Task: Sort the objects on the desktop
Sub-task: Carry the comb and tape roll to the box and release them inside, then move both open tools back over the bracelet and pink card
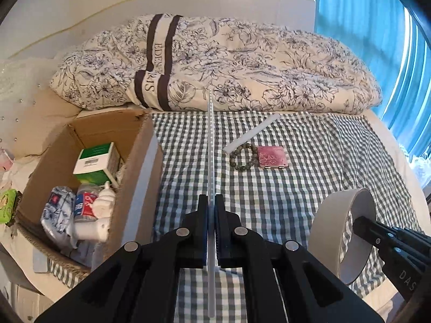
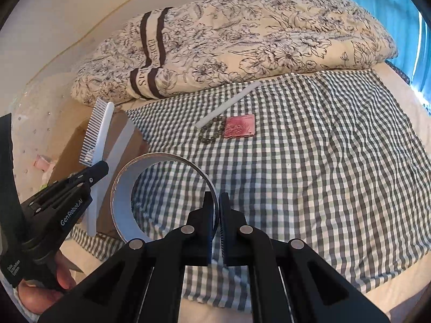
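Right wrist view showed your right gripper (image 2: 217,210) nearest, its jaws pinched narrow on the rim of the tape roll (image 2: 161,196), which stood on edge and lifted off the checked cloth (image 2: 323,175). Just to its left, your left gripper (image 2: 101,168) had its jaws clamped on the white comb (image 2: 98,132), teeth facing left, held over the near edge of the cardboard box (image 2: 80,156). In the left wrist view the comb (image 1: 210,161) ran edge-on straight out from the jaws, so you could not judge its tilt from there.

Left of centre, the box (image 1: 107,134) already held a green-and-white carton (image 1: 97,161), a blue patterned pouch (image 1: 58,210), a small bottle (image 1: 86,202) and a white pump dispenser (image 1: 103,215). Farther out on the cloth lay the things not yet sorted: a beaded bracelet (image 1: 243,157) touching a pink compact (image 1: 272,157), and a white strip (image 1: 252,133) just behind them. Beyond those sat the folded floral duvet (image 1: 229,67) on the bed.

My worry was the grips. The roll was held only by its thin wall, so a quick swing toward the box could let it pivot or slide out and roll off the bed. The comb was gripped near one end, and its long free length could catch the box flap. With both tools converging on one opening, the grippers could also knock together.
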Demonstrator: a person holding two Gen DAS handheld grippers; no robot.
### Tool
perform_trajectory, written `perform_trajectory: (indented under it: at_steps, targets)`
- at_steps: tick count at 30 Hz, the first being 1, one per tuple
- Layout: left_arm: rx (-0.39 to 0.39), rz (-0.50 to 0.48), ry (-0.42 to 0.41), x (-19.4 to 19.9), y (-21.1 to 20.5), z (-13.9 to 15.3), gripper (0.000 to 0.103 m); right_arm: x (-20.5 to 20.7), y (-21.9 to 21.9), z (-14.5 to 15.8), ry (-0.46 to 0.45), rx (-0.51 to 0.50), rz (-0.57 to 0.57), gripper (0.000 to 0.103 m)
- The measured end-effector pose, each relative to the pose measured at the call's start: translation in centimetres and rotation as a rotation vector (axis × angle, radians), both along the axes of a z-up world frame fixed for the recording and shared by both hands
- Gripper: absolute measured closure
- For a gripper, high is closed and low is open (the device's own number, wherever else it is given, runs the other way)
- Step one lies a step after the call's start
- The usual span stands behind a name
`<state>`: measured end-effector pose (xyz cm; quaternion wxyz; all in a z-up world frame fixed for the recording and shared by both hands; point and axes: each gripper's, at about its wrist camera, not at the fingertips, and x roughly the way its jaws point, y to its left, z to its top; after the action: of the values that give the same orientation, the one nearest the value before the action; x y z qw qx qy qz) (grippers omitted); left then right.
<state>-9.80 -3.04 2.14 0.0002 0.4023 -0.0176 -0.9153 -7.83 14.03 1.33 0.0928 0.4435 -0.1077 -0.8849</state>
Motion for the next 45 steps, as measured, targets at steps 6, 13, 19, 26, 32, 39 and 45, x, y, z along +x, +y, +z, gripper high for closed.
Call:
perform_trajectory:
  at_steps: [6,13,19,26,32,39,45]
  targets:
    - [0.016,0.024,0.026,1.0,-2.4,1.6,0.099,0.6,-2.4,1.8,0.031,0.023,0.033,0.099]
    - [0.034,0.07,0.065,1.1,-7.1,4.1,0.099,-0.7,-7.3,4.2,0.075,0.031,0.102,0.099]
    - [0.03,0.14,0.064,0.6,-12.7,4.5,0.099,-4.0,-14.6,5.4,0.1,0.022,0.205,0.099]
    - [0.05,0.227,0.006,-0.9,-19.1,1.5,0.099,-8.4,-22.0,3.1,0.054,0.045,0.281,0.099]
    - [0.059,0.253,-0.041,-2.1,-20.9,-1.3,0.082,-9.9,-23.6,1.1,0.032,0.008,0.298,0.072]
    - [0.024,0.253,0.024,-2.0,-20.1,-0.2,0.025,-9.4,-20.8,2.8,0.085,-0.024,0.254,0.066]
    - [0.009,0.227,0.031,-1.5,-16.9,1.0,0.02,-8.3,-16.6,4.5,0.125,-0.01,0.215,0.066]
